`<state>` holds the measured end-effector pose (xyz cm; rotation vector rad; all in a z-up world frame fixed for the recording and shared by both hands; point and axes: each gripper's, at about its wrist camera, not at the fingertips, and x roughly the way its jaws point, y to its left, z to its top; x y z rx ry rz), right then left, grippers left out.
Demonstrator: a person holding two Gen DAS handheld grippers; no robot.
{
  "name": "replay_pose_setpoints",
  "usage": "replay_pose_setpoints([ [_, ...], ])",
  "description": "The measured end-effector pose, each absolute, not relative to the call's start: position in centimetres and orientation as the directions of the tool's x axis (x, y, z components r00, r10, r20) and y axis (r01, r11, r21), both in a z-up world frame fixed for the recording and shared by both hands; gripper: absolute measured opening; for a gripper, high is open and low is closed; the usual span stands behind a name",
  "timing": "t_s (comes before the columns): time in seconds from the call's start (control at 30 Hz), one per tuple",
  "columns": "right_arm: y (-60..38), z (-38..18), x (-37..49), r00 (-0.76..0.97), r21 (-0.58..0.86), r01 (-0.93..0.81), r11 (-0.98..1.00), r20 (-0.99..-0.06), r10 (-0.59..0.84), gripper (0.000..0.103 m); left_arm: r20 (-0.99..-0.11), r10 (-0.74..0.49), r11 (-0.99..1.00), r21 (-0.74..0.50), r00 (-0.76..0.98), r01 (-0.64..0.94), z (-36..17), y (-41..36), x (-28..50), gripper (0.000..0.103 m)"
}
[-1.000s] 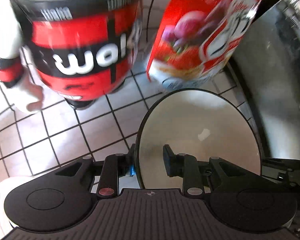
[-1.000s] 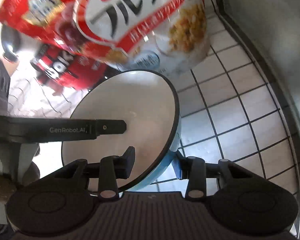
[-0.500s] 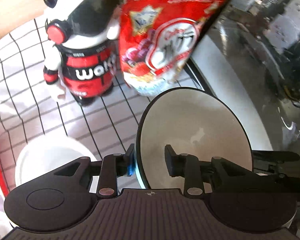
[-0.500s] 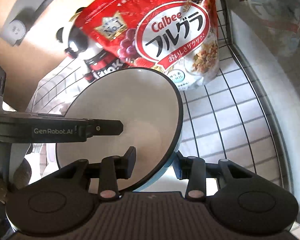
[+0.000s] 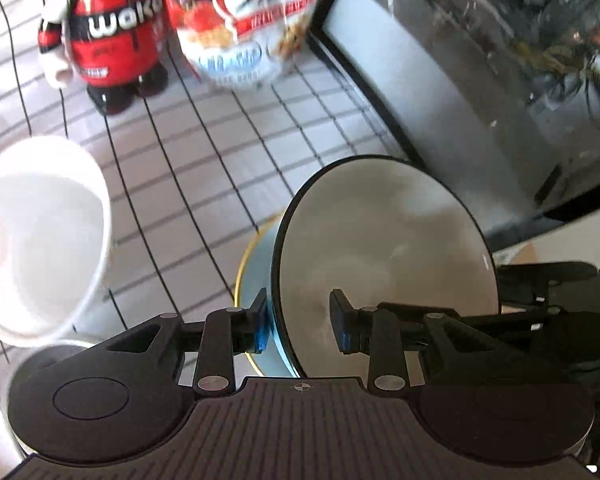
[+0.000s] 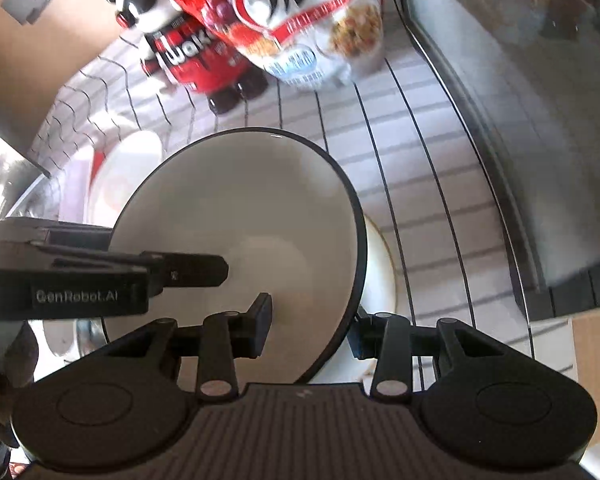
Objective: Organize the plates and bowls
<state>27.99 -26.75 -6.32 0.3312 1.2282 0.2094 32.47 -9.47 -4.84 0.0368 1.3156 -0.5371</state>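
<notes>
Left gripper (image 5: 300, 322) clamped across the near rim of the dark-rimmed, pale-glazed bowl with a blue outside (image 5: 384, 256), one blue-padded finger on the outer wall, the other inside. Right gripper (image 6: 310, 326) pinched on the opposite rim of the same bowl (image 6: 240, 240), one finger within, one against the blue exterior. Held tilted between the two, above the white tablecloth with black grid lines (image 5: 204, 152). Directly beneath, a light blue plate with a gold edge (image 5: 256, 256), its cream face peeking out at the right in the right wrist view (image 6: 380, 268); whether bowl and plate touch yet cannot be told, since the bowl hides the contact. Off to the left, a white ceramic bowl (image 5: 40, 232), seemingly stacked on another white piece, though blurred. Behind, a red and black panda-headed figure bottle (image 5: 112, 32) and a red cereal bag (image 5: 244, 16) standing side by side, well apart from the dishes.

Judged as mid-task: one stack apparently formed at left, the dark-rimmed bowl nearly placed on the plate. Left to do: lower, level, release both grips, then gather any remaining pieces
</notes>
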Motion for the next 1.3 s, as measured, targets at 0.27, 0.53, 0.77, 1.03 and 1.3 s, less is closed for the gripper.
replay_pose_setpoints([
  [0.27, -26.5, -8.1, 27.7, 0.309, 0.355, 0.016, 0.935, -0.891, 0.333, 0.04, -0.936, -0.323, 0.892, -0.252, 0.14, 0.376, -6.9, -9.1, 31.6, 0.028],
  [0.53, -26.5, -7.9, 28.0, 0.337, 0.321, -0.021, 0.947, -0.89, 0.309, 0.04, -0.933, -0.332, 0.898, -0.266, 0.142, 0.349, -7.2, -8.9, 31.8, 0.024],
  [0.77, -26.9, -7.8, 28.1, 0.321, 0.342, -0.031, 0.939, -0.886, 0.334, 0.04, -0.932, -0.338, 0.896, -0.275, 0.133, 0.349, -6.8, -8.4, 31.8, 0.023],
  [1.03, -27.2, -7.4, 28.1, 0.32, 0.343, -0.033, 0.939, -0.886, 0.335, 0.04, -0.928, -0.344, 0.898, -0.281, 0.143, 0.338, -6.4, -8.0, 31.7, 0.022],
  [1.3, -27.3, -6.9, 28.0, 0.338, 0.324, -0.041, 0.945, -0.886, 0.318, 0.04, -0.92, -0.354, 0.903, -0.289, 0.169, 0.319, -5.8, -7.3, 31.5, 0.022],
])
